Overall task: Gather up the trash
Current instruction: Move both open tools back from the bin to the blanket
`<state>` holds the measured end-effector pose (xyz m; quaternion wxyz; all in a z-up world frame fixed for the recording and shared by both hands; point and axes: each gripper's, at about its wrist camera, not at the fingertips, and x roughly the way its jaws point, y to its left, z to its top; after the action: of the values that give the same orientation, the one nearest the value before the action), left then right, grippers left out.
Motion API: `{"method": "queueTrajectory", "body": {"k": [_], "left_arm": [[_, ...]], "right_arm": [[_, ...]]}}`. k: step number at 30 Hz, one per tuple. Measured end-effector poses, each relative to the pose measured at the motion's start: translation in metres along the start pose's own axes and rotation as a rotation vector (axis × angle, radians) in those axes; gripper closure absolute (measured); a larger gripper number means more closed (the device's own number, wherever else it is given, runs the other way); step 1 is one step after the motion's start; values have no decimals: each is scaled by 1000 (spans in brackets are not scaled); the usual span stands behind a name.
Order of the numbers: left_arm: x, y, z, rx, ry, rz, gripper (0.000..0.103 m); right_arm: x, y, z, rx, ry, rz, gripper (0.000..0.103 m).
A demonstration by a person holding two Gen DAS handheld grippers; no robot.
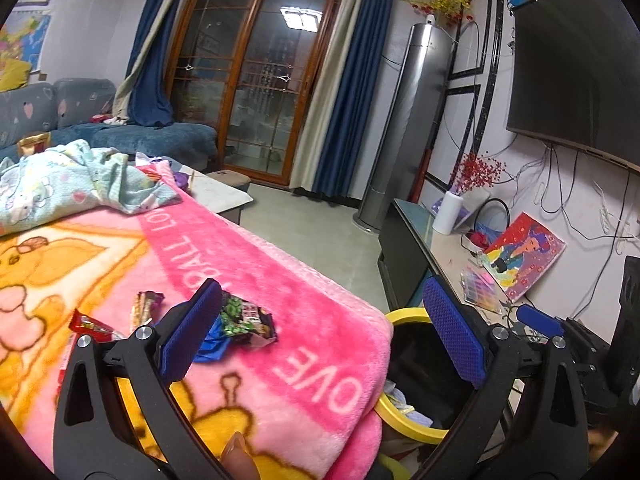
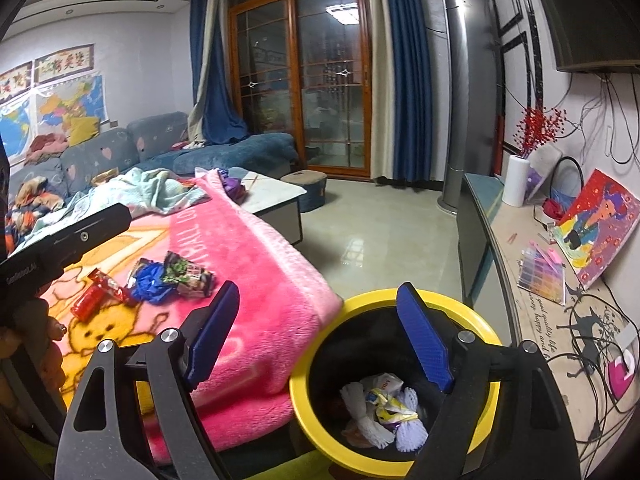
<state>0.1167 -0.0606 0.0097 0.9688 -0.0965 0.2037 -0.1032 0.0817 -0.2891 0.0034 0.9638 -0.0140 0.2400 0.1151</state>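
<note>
Both the left gripper (image 1: 320, 332) and right gripper (image 2: 320, 336) gape wide and empty, the right above the yellow-rimmed bin (image 2: 486, 324); snack wrappers (image 2: 188, 274) remain on the pink blanket (image 2: 272, 280) beside that bin, so another pickup appears next.

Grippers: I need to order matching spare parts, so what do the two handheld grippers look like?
Both the left gripper and right gripper have black, speckled triangular arms with slot cutouts, silver round bolts at the joints, and flat blue fingers with a dotted grip texture. No cables show. The right wrist view shows small white lettering on the left one's black body.
</note>
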Motion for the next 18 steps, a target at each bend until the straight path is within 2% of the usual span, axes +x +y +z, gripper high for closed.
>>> {"method": "queueTrajectory", "body": {"k": [18], "left_arm": [[-23, 50, 1, -64, -35, 102, 11]], "right_arm": [[13, 46, 1, -70, 25, 85, 23]]}}
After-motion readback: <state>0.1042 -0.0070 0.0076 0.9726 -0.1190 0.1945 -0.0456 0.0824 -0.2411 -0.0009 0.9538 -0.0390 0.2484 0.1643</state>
